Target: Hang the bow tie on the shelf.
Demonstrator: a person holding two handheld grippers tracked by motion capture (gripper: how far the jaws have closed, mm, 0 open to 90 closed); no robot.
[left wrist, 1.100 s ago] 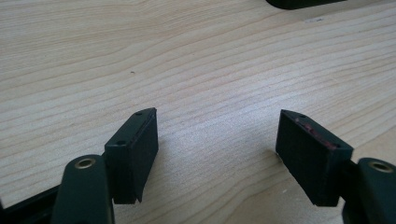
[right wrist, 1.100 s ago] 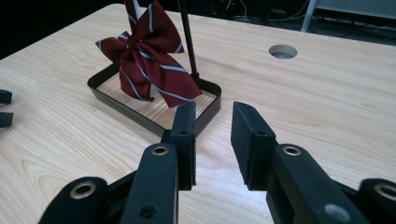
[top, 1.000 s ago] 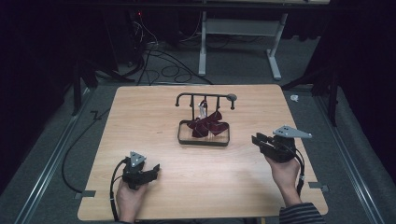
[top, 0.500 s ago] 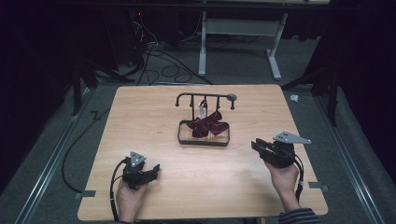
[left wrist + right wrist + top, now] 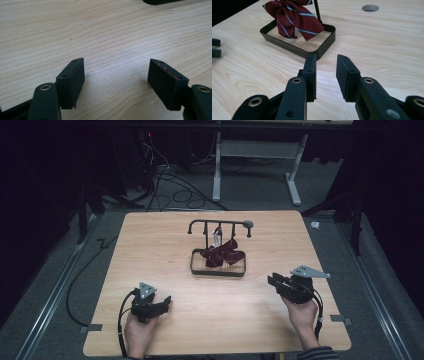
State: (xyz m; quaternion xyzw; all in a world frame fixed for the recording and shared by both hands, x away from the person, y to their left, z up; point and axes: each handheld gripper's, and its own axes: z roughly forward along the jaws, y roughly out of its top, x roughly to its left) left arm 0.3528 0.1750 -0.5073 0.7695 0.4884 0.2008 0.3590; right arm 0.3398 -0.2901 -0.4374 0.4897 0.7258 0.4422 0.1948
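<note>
While the striped tie (image 5: 294, 18) droops into the tray (image 5: 218, 270) mid-table, the right gripper (image 5: 325, 63), fingers narrowly parted and empty, points at it; the left gripper (image 5: 116, 75) rests spread wide, farther off.

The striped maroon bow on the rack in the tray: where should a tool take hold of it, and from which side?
Probably by a free hanging tail of the bow, coming in from the right tool's side. The tails droop loose toward the black tray, while the knot sits against the rack's post. The tray's low rim suggests approaching slightly from above.
</note>
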